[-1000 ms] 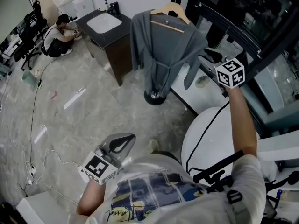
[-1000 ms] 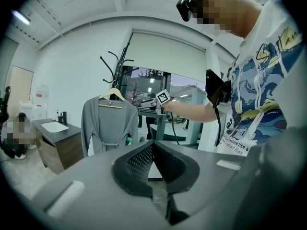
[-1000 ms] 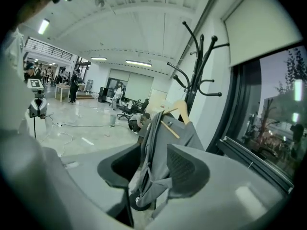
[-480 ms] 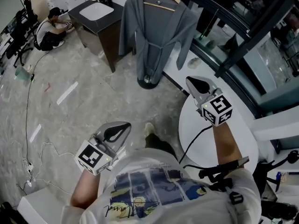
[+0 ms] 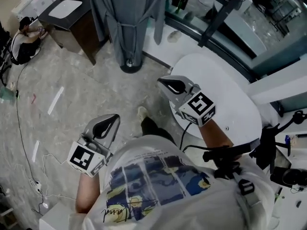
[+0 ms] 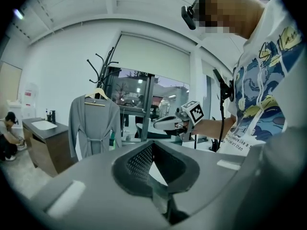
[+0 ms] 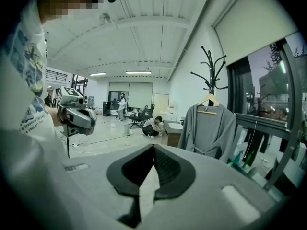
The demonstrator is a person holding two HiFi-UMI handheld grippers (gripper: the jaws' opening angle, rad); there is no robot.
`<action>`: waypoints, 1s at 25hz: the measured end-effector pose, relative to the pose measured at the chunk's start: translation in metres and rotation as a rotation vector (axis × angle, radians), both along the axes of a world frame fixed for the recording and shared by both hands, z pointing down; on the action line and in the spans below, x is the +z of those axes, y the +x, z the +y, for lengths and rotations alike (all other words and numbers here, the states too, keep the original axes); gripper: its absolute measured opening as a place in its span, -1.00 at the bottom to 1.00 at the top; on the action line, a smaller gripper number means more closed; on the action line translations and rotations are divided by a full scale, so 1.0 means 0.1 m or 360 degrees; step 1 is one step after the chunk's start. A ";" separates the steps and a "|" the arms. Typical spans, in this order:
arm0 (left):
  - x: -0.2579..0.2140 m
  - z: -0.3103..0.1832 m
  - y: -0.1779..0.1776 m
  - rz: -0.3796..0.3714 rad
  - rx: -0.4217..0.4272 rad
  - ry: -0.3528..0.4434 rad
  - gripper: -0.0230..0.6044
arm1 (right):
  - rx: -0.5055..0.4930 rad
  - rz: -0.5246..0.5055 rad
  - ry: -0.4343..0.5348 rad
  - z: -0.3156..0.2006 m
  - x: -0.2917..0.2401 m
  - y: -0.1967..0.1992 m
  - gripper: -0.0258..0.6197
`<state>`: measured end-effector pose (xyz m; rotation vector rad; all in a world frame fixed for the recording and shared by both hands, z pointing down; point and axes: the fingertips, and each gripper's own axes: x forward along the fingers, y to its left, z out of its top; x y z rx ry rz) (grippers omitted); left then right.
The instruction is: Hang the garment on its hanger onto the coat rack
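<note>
The grey robe (image 5: 125, 14) hangs on a wooden hanger (image 7: 209, 102) from the black coat rack (image 7: 209, 67), whose round base (image 5: 130, 64) stands on the floor. Neither gripper touches it. My right gripper (image 5: 164, 82) is held low over the edge of the white round table (image 5: 230, 99), well short of the robe, shut with nothing between its jaws. My left gripper (image 5: 113, 118) hovers near my left side above the floor, also shut and empty. In the left gripper view the robe (image 6: 93, 126) shows straight, belt tied, with the right gripper (image 6: 165, 122) beside it.
A dark vanity cabinet with a white sink (image 5: 67, 8) stands left of the rack. A person (image 5: 24, 32) crouches beside it. Cables (image 5: 19, 109) trail over the marble floor. A black-framed glass wall (image 5: 225, 8) runs behind the table, and black stands (image 5: 273, 147) are at the right.
My right gripper has dropped from beside the robe's sleeve down to the table edge near my body and its jaws have shut. The robe stays on the rack. The left gripper has barely moved.
</note>
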<state>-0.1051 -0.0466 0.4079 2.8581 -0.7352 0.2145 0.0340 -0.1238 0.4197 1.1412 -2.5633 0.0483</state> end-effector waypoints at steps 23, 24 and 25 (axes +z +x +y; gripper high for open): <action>0.04 0.11 0.07 -0.0008 0.0067 -0.0029 -0.92 | -0.0177 -0.0007 -0.0039 0.45 -0.02 -0.47 -0.92; 0.04 0.11 0.05 -0.0006 0.0062 -0.0030 -0.92 | -0.0182 0.0000 -0.0038 0.45 -0.02 -0.48 -0.92; 0.04 0.11 0.04 -0.0005 0.0059 -0.0031 -0.92 | -0.0187 0.0004 -0.0039 0.45 -0.02 -0.50 -0.92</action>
